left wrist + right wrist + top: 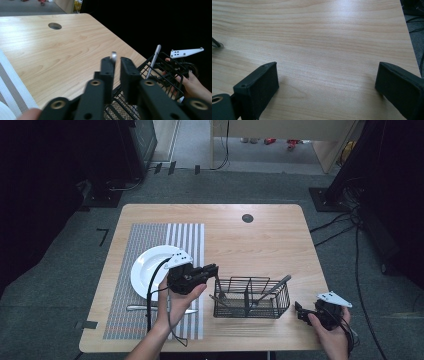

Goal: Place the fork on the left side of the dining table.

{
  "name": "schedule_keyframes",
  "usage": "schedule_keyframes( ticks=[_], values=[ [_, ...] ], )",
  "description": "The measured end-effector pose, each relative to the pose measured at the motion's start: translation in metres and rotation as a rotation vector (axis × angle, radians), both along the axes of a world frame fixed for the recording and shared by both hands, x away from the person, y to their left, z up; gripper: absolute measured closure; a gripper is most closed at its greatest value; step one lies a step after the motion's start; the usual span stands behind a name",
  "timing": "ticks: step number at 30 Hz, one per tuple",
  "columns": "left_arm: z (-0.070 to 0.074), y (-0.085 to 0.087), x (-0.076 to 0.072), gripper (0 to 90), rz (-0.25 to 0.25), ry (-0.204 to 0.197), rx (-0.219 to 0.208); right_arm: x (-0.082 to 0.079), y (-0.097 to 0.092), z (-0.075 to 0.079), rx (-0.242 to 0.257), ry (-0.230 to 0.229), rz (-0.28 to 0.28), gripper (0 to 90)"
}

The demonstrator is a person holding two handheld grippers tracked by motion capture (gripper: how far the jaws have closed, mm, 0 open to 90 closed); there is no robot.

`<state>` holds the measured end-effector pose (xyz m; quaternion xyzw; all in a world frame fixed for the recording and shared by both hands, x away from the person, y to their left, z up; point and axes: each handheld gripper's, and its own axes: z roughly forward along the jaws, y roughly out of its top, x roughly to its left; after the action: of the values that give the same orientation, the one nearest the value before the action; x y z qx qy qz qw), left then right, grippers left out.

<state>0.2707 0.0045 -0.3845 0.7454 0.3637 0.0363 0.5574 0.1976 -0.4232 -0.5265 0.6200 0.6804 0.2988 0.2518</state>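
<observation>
on the left of the wooden table lies a striped placemat with a white plate on it, and a piece of cutlery, seemingly a knife, rests on the mat just below the plate. the left gripper hangs beside the plate's right edge, pointing right toward the black wire caddy. in the left gripper view its jaws are pressed nearly together on the rounded metal end of a utensil handle, which sticks up between the pads over the caddy's near compartment; which kind of utensil it is cannot be told, since the rest is hidden behind the jaws.

in the middle-right, the caddy stands on bare wood with two more handles in it, one being a long grey handle that leans out to the right from the far compartment.

further right, the right gripper rests low near the table's front corner, well apart from the caddy, jaws spread wide over bare wood with nothing between them.

the step in hand looks like taking cutlery from the caddy to lay the place setting. the next move probably calls for lifting the pinched utensil straight up, clear of the wire rim, then carrying it left to the mat beside the plate without snagging the caddy or tipping it.
</observation>
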Motion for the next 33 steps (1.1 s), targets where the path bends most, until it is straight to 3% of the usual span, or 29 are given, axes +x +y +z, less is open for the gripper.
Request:
schedule_keyframes(
  ticks=[2, 10, 22, 33],
  values=[
    [0.001, 0.000, 0.000, 88.4, -0.001, -0.008, 0.009, 0.000, 0.000, 0.000, 0.000, 0.001, -0.001, 4.6],
    [0.009, 0.000, -0.002, 88.9, -0.024, -0.022, -0.026, 0.000, 0.000, 0.000, 0.002, 0.000, -0.002, 4.6],
    [0.039, 0.003, -0.009, 89.0, -0.050, -0.079, -0.055, 0.000, 0.000, 0.000, 0.000, -0.001, -0.001, 4.6],
    [0.067, 0.018, -0.011, 88.9, -0.062, -0.121, -0.111, 0.000, 0.000, 0.000, 0.000, -0.001, -0.001, 4.7]
  ],
)
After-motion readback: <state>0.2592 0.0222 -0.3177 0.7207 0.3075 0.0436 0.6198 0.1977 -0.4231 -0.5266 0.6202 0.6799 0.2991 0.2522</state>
